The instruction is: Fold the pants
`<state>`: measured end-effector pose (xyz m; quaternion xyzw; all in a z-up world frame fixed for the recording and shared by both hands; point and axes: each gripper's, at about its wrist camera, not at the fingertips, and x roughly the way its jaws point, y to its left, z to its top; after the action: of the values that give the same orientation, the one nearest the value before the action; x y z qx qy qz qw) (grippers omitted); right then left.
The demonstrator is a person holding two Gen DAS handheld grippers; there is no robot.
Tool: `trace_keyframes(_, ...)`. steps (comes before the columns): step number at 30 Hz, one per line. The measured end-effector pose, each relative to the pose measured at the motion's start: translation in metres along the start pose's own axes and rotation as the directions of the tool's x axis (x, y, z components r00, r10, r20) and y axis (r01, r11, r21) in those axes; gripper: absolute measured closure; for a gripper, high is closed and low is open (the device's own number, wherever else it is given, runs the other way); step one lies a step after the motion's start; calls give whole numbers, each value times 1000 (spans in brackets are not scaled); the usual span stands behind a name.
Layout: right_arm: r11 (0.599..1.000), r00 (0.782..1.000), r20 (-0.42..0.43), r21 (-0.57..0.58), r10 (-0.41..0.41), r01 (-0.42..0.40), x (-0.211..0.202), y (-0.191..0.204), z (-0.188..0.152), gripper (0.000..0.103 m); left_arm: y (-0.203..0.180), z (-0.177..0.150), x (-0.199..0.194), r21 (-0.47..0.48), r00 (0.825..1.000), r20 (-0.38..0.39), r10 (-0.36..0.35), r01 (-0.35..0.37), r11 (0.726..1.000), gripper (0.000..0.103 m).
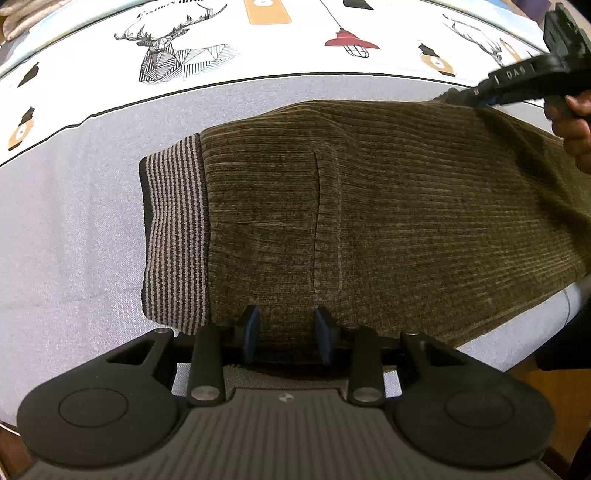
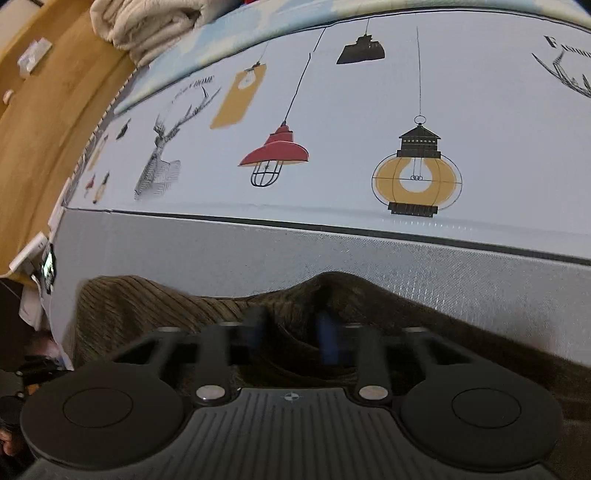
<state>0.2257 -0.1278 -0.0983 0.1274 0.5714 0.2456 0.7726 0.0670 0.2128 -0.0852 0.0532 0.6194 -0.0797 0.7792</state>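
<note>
Olive-brown corduroy pants (image 1: pixel 369 221) lie flat across the grey bedcover (image 1: pixel 74 240), with the striped waistband (image 1: pixel 173 236) at the left. My left gripper (image 1: pixel 286 325) points down at the pants' near edge. Its blue pads (image 1: pixel 251 325) stand apart, and the cloth between them lies flat. My right gripper (image 1: pixel 471 94) reaches in from the upper right to the far edge of the pants, held by a hand (image 1: pixel 576 125). In the right wrist view its blurred fingers (image 2: pixel 255 325) straddle the pants (image 2: pixel 147 306), and the cloth is bunched into a raised ridge (image 2: pixel 325 284) between them.
Beyond the grey band the bedcover is printed with lamps and deer (image 2: pixel 417 173). A folded beige blanket (image 2: pixel 147 26) sits at the far corner. Wooden floor (image 2: pixel 44 110) runs along the bed's left side. The bed's edge (image 1: pixel 554 325) drops off at the lower right.
</note>
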Motion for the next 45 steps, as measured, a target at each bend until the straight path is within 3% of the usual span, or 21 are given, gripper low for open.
trace_keyframes(4, 999, 991, 127, -30, 35, -31, -21, 10, 17, 94, 1, -1, -1, 4, 1000, 0, 2, -2, 1000, 66)
trace_keyframes(6, 998, 989, 150, -63, -11, 21, -17, 17, 18, 94, 1, -2, -1, 9, 1000, 0, 6, -6, 1000, 66)
trace_keyframes(8, 980, 979, 164, -133, -123, 145, -4, 28, 14, 93, 2, -3, -1, 7, 1000, -4, 5, -5, 1000, 66)
trace_keyframes(9, 953, 956, 202, -176, -211, 247, -2, 35, 10, 94, 2, -3, -2, 3, 1000, -7, 8, -8, 1000, 66)
trace_keyframes(11, 884, 880, 283, -166, -382, 438, -5, 38, 10, 93, 0, -3, -2, 1, 1000, -11, 17, -17, 1000, 66)
trace_keyframes(12, 880, 864, 293, -125, -409, 458, -9, 33, 11, 93, -2, -2, -3, 1, 1000, -12, 24, -24, 1000, 65)
trace_keyframes(15, 889, 841, 335, -22, -425, 458, -38, 14, 10, 93, -4, 0, -9, -13, 1000, -5, 23, -23, 1000, 58)
trace_keyframes(19, 901, 820, 396, 45, -413, 431, -84, -7, 2, 92, -7, 7, -29, -55, 997, 71, 3, 1, 999, 58)
trace_keyframes(22, 908, 805, 429, 112, -411, 403, -119, -32, -8, 82, -10, 16, -43, -102, 990, 142, 5, 10, 995, 58)
trace_keyframes(24, 902, 785, 448, 165, -428, 398, -143, -51, -16, 75, -15, 24, -50, -119, 984, 175, 22, -1, 993, 58)
trace_keyframes(28, 869, 729, 476, 327, -491, 372, -197, -108, -43, 72, -32, 40, -58, -151, 975, 214, 59, -27, 988, 58)
trace_keyframes(31, 805, 664, 485, 495, -569, 328, -241, -158, -71, 71, -40, 51, -63, -189, 968, 243, 69, -22, 982, 58)
trace_keyframes(34, 700, 597, 460, 667, -657, 256, -284, -212, -110, 71, -48, 62, -67, -236, 963, 259, 78, -16, 972, 58)
trace_keyframes(39, 525, 521, 366, 828, -771, 196, -323, -284, -173, 70, -64, 84, -69, -256, 955, 280, 98, -24, 966, 58)
trace_keyframes(41, 476, 524, 322, 860, -789, 187, -327, -310, -194, 68, -71, 92, -67, -260, 953, 287, 98, -21, 965, 58)
trace_keyframes(42, 459, 535, 304, 869, -788, 183, -326, -322, -200, 64, -73, 94, -66, -262, 953, 287, 95, -18, 965, 58)
trace_keyframes(45, 453, 577, 280, 874, -767, 177, -320, -346, -207, 60, -78, 103, -60, -268, 956, 276, 98, -22, 963, 58)
